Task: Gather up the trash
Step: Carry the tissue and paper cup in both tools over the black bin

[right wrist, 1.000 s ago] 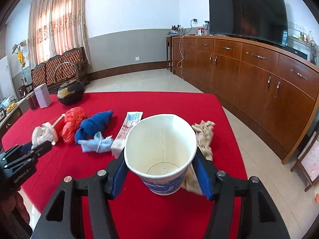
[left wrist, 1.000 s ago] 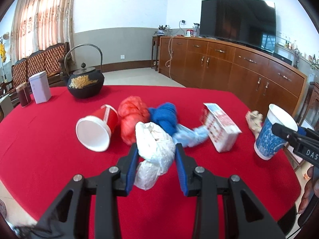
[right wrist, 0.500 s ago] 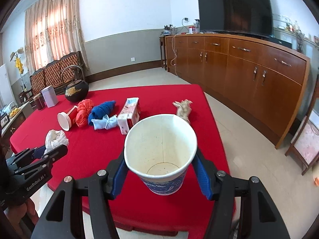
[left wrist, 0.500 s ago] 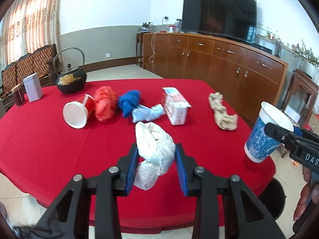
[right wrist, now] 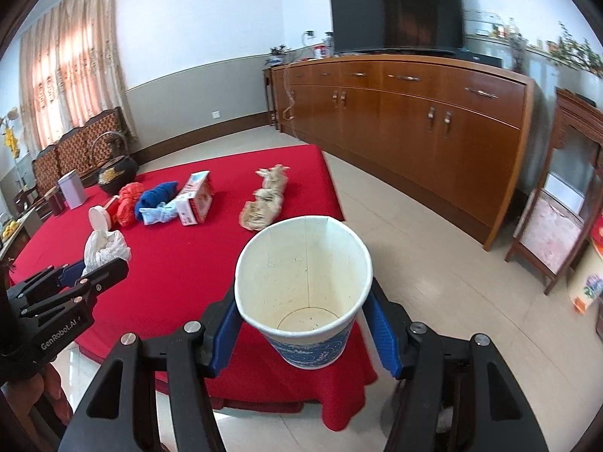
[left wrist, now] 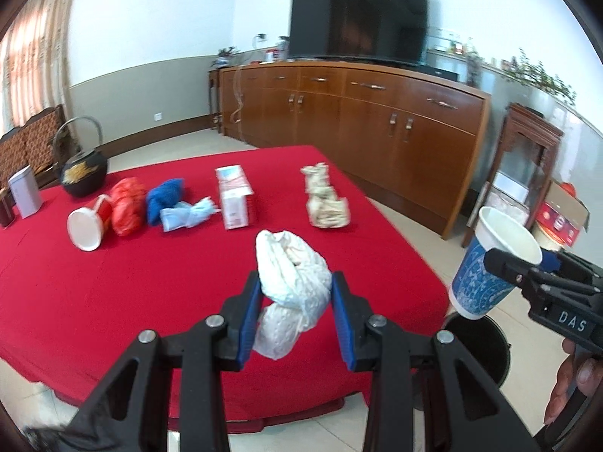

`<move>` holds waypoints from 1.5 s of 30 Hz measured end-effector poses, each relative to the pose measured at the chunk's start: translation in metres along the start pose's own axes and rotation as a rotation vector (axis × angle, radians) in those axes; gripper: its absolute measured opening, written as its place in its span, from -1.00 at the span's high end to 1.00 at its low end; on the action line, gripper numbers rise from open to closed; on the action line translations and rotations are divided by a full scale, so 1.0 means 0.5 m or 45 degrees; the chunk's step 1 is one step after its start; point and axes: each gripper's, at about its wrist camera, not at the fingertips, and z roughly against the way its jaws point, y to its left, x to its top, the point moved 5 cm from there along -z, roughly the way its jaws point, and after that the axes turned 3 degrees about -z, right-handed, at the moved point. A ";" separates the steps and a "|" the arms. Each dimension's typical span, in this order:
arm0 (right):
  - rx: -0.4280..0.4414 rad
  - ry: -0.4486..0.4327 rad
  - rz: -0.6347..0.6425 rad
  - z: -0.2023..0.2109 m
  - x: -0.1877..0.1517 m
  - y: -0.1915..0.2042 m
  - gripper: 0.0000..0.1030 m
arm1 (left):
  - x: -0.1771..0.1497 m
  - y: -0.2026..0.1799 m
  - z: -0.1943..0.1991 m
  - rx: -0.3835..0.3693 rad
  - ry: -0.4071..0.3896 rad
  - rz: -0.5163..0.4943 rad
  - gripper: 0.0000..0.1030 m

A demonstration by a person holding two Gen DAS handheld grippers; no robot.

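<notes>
I am seeing my left gripper [left wrist: 295, 314] clenching a knotted white plastic bag [left wrist: 292, 290]; both blue pads are pressing into its sides, the jaws standing fairly narrow, and the bag is hanging clear above the near edge of the red-clothed table [left wrist: 113, 290]. My right gripper [right wrist: 303, 324] is clamping a blue-and-white paper cup [right wrist: 303, 293] with the jaws noticeably wider, the pads bearing on the cup's wall below the rim. The cup is sitting upright, mouth toward the camera, with only a few specks on its bottom. In the left wrist view that cup is hanging off the table's right corner, over the rim of a dark round bin [left wrist: 486, 342] standing on the tiled floor just beside the table. A person's fingertips [left wrist: 569, 384] are showing under the right gripper's handle.

Farther along the table, the rest of the trash is lying in a loose row: a crumpled beige paper wad [left wrist: 325, 197] on the right, a small white and pink carton [left wrist: 235, 197], a pale blue bag [left wrist: 188, 215] touching a dark blue bundle [left wrist: 166, 197], a red bag [left wrist: 128, 205] and a tipped-over red cup [left wrist: 88, 222]. Behind these, a black kettle [left wrist: 83, 167] and a white tin [left wrist: 25, 192] are standing near the far edge. A wooden sideboard [left wrist: 377, 113] carrying a television [left wrist: 358, 19] is running along the far wall.
</notes>
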 end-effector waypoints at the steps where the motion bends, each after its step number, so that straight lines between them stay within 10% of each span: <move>1: -0.010 0.000 -0.005 0.007 -0.004 -0.011 -0.22 | 0.000 -0.010 0.001 -0.011 0.000 -0.009 0.27; 28: -0.305 0.064 -0.233 0.146 -0.149 -0.361 -0.22 | -0.040 -0.384 -0.024 -0.400 0.065 -0.284 0.27; 45: -0.305 0.192 -0.217 0.080 -0.246 -0.490 -0.22 | -0.117 -0.531 -0.102 -0.524 0.214 -0.373 0.27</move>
